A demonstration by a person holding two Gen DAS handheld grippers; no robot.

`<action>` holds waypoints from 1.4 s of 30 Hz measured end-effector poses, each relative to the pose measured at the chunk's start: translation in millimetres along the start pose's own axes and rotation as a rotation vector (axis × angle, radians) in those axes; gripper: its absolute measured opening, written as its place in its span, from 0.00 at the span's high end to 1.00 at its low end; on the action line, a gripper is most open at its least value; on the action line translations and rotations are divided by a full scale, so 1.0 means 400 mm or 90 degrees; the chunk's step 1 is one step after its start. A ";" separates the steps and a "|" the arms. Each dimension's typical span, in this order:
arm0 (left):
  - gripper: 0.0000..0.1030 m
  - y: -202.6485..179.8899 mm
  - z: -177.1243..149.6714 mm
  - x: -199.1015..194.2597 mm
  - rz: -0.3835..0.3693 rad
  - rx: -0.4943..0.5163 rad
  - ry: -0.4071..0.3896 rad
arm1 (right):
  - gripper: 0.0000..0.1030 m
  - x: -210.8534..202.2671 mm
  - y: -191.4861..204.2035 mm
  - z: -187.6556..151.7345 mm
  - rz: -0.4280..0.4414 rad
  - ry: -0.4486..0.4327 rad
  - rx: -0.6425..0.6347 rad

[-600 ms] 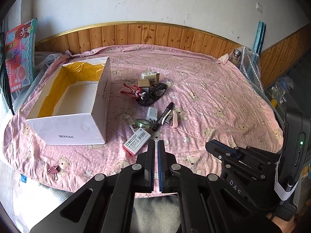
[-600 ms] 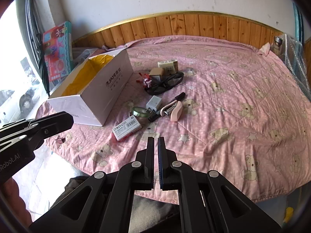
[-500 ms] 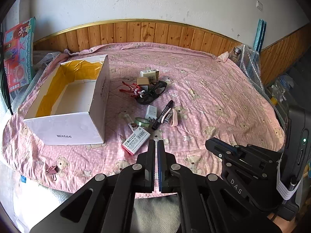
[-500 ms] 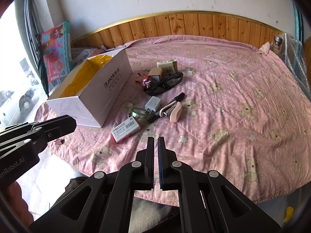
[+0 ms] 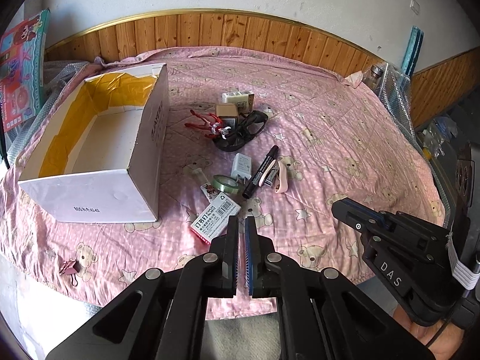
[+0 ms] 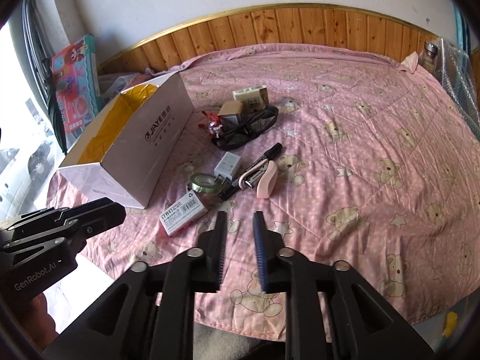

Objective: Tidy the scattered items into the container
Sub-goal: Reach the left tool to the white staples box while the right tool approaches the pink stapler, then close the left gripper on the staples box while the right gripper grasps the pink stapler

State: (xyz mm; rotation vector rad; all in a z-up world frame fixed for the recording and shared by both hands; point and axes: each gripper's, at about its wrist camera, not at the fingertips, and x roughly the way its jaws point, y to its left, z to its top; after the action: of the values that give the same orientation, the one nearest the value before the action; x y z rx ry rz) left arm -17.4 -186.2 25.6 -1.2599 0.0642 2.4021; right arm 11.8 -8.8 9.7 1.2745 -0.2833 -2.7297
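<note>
Nothing packed yet; I'm at the start.

The box (image 5: 90, 138) sits empty at left, clutter on the bed (image 5: 345, 150) beside it; my left gripper (image 5: 241, 225) has its fingers pressed together, my right gripper (image 6: 239, 219) has them spread, both empty.

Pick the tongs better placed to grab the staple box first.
Right. The right tongs are open, facing the staple box; the left tongs are shut.
</note>
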 end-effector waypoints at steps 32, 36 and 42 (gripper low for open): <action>0.54 0.144 -0.023 0.337 -0.074 -0.026 0.118 | 0.81 0.326 -0.150 0.110 -0.011 0.103 0.068; 0.55 0.152 -0.005 0.344 -0.094 -0.044 0.115 | 0.81 0.299 -0.154 0.138 -0.042 0.083 0.032; 0.56 0.140 0.007 0.349 -0.118 -0.039 0.112 | 0.92 0.311 -0.304 0.081 0.061 0.128 0.244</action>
State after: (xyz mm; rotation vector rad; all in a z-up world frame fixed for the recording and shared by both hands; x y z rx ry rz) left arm -110.8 -188.0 -92.2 -1.4371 -0.0721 2.1473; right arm -95.9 90.9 -89.3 1.5637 -0.8527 -2.5176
